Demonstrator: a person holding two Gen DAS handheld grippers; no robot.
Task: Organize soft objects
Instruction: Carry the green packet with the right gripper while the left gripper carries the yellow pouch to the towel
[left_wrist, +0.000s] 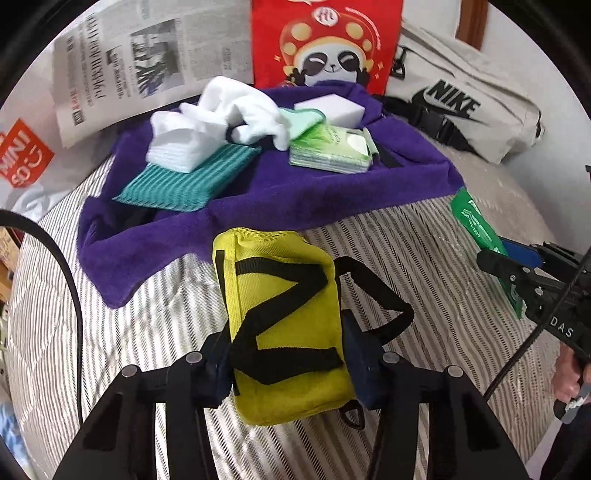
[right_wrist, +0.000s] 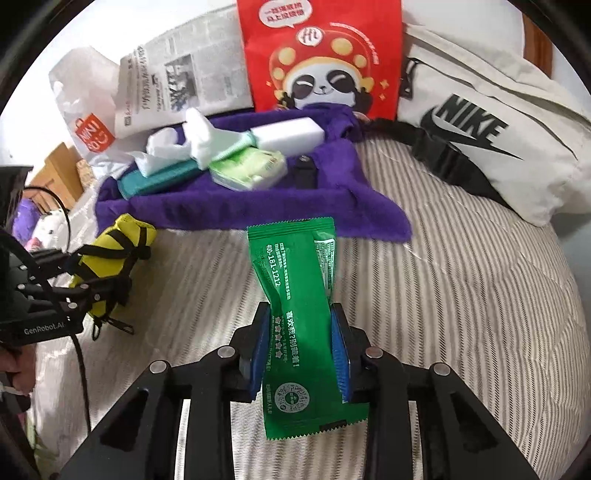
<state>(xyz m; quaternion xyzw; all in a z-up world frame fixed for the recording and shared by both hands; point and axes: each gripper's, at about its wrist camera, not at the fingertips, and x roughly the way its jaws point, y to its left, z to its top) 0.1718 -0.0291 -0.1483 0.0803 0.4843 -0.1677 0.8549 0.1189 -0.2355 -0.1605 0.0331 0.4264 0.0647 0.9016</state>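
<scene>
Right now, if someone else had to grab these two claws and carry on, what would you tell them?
Left claw: shut on the yellow pouch, held above the striped bedding.
Right claw: shut on the green packet, also off the bed.
Already on the purple towel: teal cloth, white cloths, wet wipes pack, white sponge.
Left: probably set the pouch and packet down with that pile.

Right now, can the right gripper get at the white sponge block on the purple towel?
Probably not yet. The right gripper is shut on the green packet, so its jaws are full. The path over the bed to the sponge block looks unobstructed.
</scene>
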